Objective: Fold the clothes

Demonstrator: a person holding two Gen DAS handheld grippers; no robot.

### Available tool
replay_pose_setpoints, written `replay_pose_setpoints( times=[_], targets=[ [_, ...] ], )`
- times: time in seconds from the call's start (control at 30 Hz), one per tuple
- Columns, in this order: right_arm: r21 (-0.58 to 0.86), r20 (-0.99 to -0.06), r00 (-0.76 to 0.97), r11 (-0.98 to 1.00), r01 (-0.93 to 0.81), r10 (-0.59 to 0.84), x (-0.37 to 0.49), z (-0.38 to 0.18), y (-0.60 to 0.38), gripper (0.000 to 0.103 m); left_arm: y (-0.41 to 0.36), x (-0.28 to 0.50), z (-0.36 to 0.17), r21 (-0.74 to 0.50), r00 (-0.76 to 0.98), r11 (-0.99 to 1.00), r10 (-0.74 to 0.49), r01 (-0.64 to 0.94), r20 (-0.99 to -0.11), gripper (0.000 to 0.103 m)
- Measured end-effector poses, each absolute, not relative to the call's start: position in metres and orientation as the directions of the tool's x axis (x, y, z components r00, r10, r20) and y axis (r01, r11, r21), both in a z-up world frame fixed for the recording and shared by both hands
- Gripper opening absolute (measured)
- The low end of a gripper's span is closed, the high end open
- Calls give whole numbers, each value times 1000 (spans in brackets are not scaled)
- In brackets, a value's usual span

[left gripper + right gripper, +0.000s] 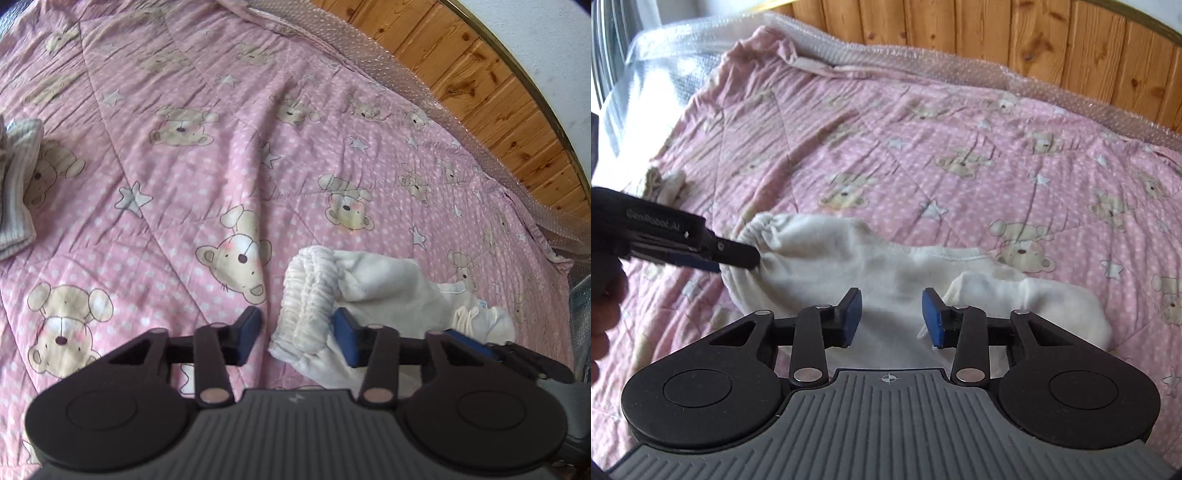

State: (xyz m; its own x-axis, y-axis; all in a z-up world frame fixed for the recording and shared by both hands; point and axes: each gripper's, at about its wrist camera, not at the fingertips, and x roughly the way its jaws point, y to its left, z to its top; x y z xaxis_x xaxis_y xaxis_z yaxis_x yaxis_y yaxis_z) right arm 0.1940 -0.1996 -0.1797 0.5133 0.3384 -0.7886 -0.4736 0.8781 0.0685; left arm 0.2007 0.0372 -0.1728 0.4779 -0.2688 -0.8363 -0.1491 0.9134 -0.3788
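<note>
Two tongs, both spread wide, holding nothing. Cream trousers (871,258) lie crumpled on pink quilt (923,147) of bed, lower centre of right wrist view. Left tongs (297,334) straddle gathered elastic waistband (314,291), pads not closed on it. Right tongs (891,317) hover over mid-fabric near leg end. You handle light, limp, fleecy cloth: it sags, bunches, does not slip much. Best hold, you judge: thick waistband edge and leg cuff (1071,306). Second folded garment (18,184) at left edge.

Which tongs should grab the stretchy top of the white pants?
Probably the left tongs: they are open around the gathered waistband of the white pants. The right tongs are open over the middle.
</note>
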Motion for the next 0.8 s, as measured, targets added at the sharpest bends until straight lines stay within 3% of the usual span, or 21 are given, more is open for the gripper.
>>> replay_pose_setpoints(
  times=[0.03,0.13,0.2,0.3,0.43,0.47,0.5,0.53,0.63,0.73,0.77,0.8],
  targets=[
    [52,-793,511,872,-486,332,193,-186,-197,38,36,200,-172,-384,471,913,-281,-136,-836,29],
    [54,-804,499,876,-480,323,198,-171,-196,34,33,195,-168,-374,474,921,-281,-113,-835,29],
    [29,-758,559,873,-487,336,199,-155,-196,34,35,193,-169,-395,472,910,-295,-127,-831,30],
    [12,-802,509,861,-509,312,213,-176,-189,36,42,191,-170,-430,479,890,-315,-150,-819,31],
    [-6,-788,516,835,-551,335,217,-185,-176,39,62,186,-166,-509,500,840,-364,-187,-786,32],
    [-8,-766,527,815,-579,367,210,-181,-169,44,69,185,-167,-531,508,820,-372,-212,-777,33],
    [-19,-758,521,785,-619,393,202,-183,-158,58,77,184,-168,-553,516,799,-380,-236,-768,34],
    [-30,-749,513,753,-657,418,195,-185,-147,63,85,182,-169,-575,523,776,-387,-260,-759,35],
    [-100,-762,479,652,-751,435,179,-207,-108,63,98,180,-178,-617,520,722,-413,-313,-748,38],
    [-150,-792,478,637,-756,380,185,-239,-82,51,98,177,-178,-632,511,713,-437,-304,-740,41],
    [-142,-793,481,654,-743,374,192,-244,-79,41,97,176,-176,-635,514,715,-443,-292,-735,42],
    [-125,-789,486,678,-725,375,199,-245,-80,17,95,174,-174,-644,520,715,-453,-273,-724,45]
  ],
)
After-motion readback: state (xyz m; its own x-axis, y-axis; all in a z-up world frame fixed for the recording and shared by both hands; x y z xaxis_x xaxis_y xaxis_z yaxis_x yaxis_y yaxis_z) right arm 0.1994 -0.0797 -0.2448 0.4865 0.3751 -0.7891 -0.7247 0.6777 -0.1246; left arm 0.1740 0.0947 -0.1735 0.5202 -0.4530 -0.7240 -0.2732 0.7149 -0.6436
